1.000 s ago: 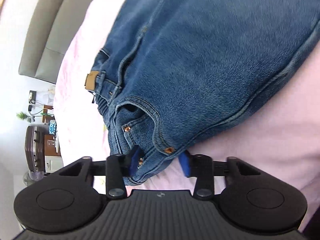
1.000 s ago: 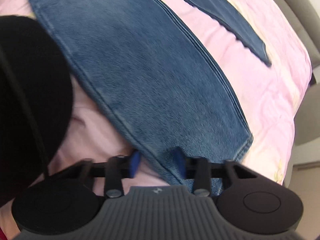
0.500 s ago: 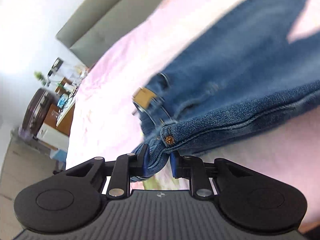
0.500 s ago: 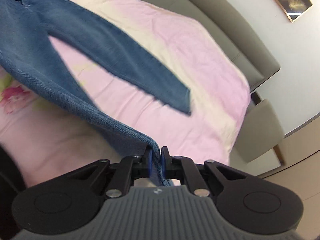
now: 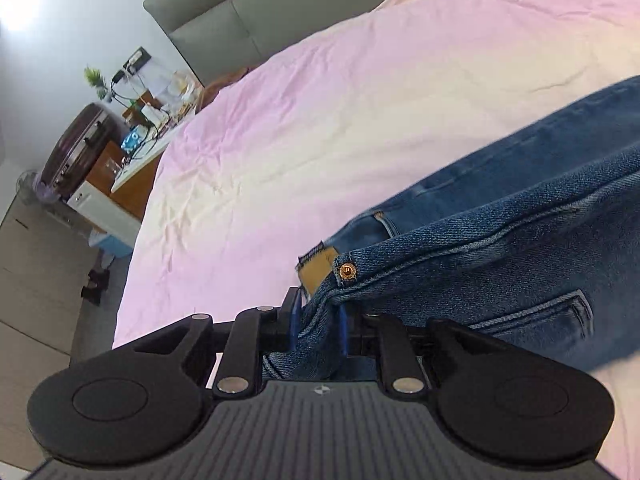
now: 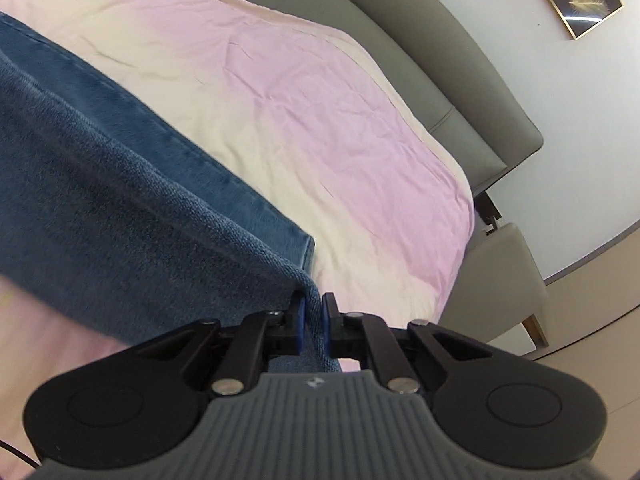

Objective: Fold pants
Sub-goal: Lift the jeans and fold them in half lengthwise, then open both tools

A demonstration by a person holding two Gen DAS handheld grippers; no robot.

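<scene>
Blue jeans (image 5: 500, 256) lie on a pink and cream bed cover (image 5: 320, 112). My left gripper (image 5: 318, 320) is shut on the waistband corner beside a copper rivet (image 5: 346, 270) and a tan label, holding it raised over the other half. A back pocket shows to the right. My right gripper (image 6: 314, 320) is shut on the hem end of one jeans leg (image 6: 120, 216), lifted above the other leg's hem (image 6: 280, 236) on the cover (image 6: 320, 112).
A grey headboard (image 5: 240, 12) runs along the far side. A bedside table with cables, a plant and a maroon suitcase (image 5: 76, 148) stands left. In the right wrist view a grey stool (image 6: 500, 280) stands past the bed's end, under a framed picture (image 6: 576, 0).
Both grippers closed on the jeans, then lifted and carried the near leg and waistband across toward the far leg. The views swung from the fabric to the room.
</scene>
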